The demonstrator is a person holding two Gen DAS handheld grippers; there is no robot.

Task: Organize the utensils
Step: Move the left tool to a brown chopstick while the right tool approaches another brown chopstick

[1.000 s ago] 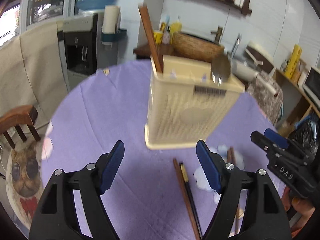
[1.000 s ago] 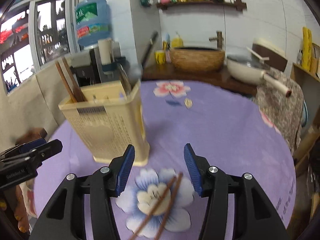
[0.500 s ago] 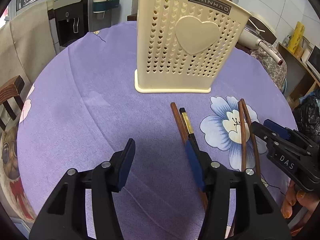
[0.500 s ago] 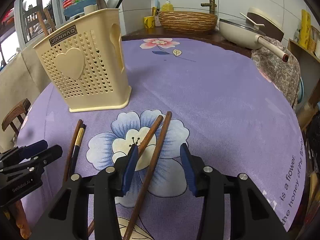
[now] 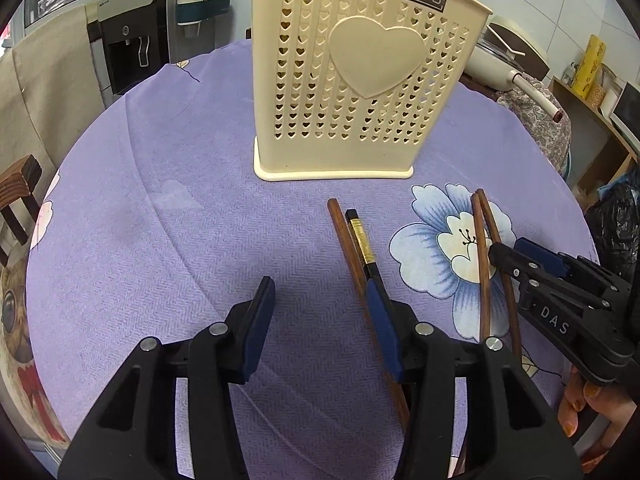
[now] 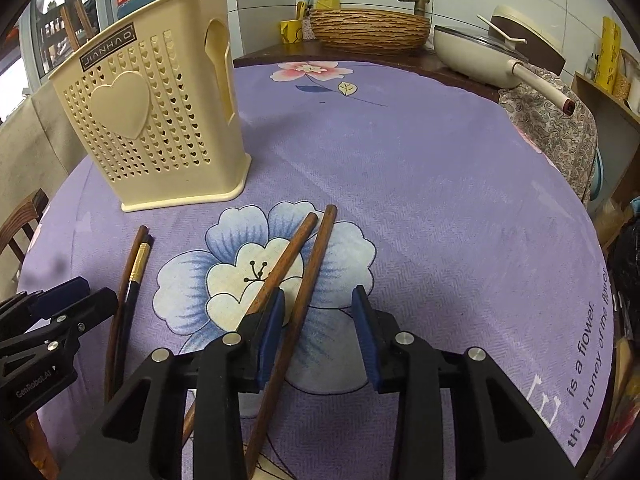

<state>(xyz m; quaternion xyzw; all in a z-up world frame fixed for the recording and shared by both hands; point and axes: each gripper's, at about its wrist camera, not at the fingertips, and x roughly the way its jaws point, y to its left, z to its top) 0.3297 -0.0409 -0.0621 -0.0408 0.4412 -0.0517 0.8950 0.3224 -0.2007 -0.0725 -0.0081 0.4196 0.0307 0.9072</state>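
A cream perforated utensil holder (image 5: 352,80) (image 6: 160,120) stands on the purple tablecloth and holds chopsticks and a ladle. Two brown wooden chopsticks (image 6: 308,256) (image 5: 482,248) lie on the blue flower print. A brown chopstick (image 5: 346,240) (image 6: 124,280) and a black one with a gold band (image 5: 362,238) (image 6: 138,268) lie side by side left of them. My left gripper (image 5: 322,312) is open low over the cloth, its right finger over the brown and black pair. My right gripper (image 6: 318,312) is open, with one wooden chopstick between its fingers.
The round table (image 6: 440,160) ends close on all sides. A wooden chair (image 5: 16,184) stands at the left. Behind are a water dispenser (image 5: 128,40), a woven basket (image 6: 368,30) and a cream pan (image 6: 480,52) on a counter.
Both grippers have dropped from above the holder down to the tablecloth near the chopsticks. The right gripper now straddles one wooden chopstick. Both stay open.
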